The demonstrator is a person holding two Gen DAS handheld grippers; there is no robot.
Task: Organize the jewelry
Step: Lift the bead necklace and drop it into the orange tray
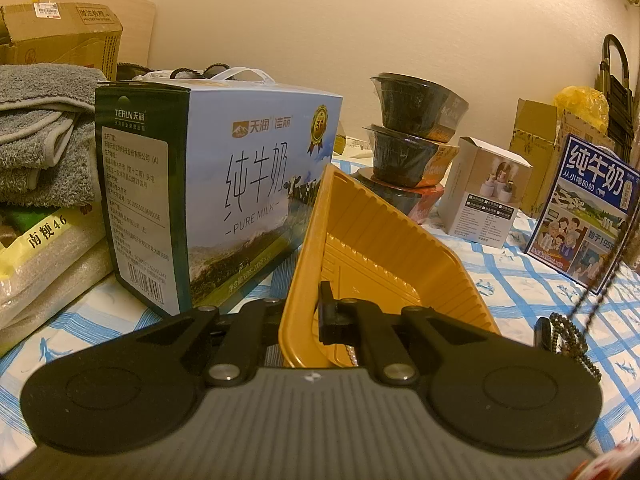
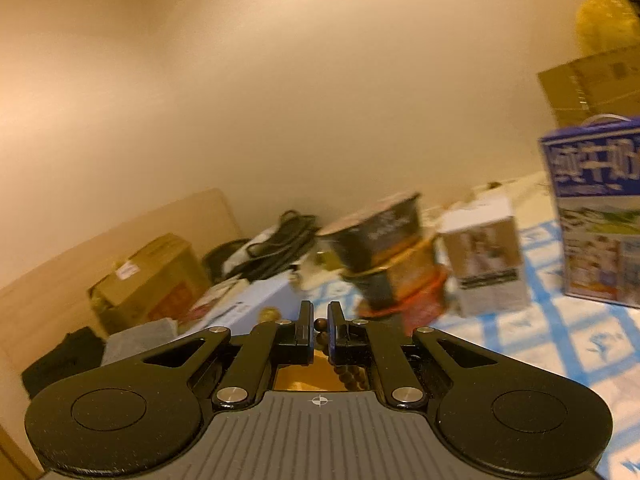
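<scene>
2 grippers are in view, each closed on an item. The left gripper (image 1: 316,312) clamps the near wall of a yellow tray (image 1: 372,248), 1 finger inside it and the other outside. The tray is lifted and tilted, its far corner raised in front of the pale blue milk carton (image 1: 224,196). A short run of small pale beads (image 1: 352,354) shows at the tray's near edge; what they belong to cannot be told.

The right gripper (image 2: 319,326) pinches a string of dark round beads (image 2: 344,368) between its narrowly set fingers. 1 bead sits between the fingertips and the rest hang below, over a yellow surface. In the left view the same string (image 1: 576,328) dangles at the right edge, above the blue-checked cloth (image 1: 520,276).

Behind stand 3 stacked black bowls (image 1: 416,140), a white box (image 1: 484,192) and a dark blue milk carton (image 1: 584,212). Folded grey towels (image 1: 44,136) lie at the left. The right view is blurred.
</scene>
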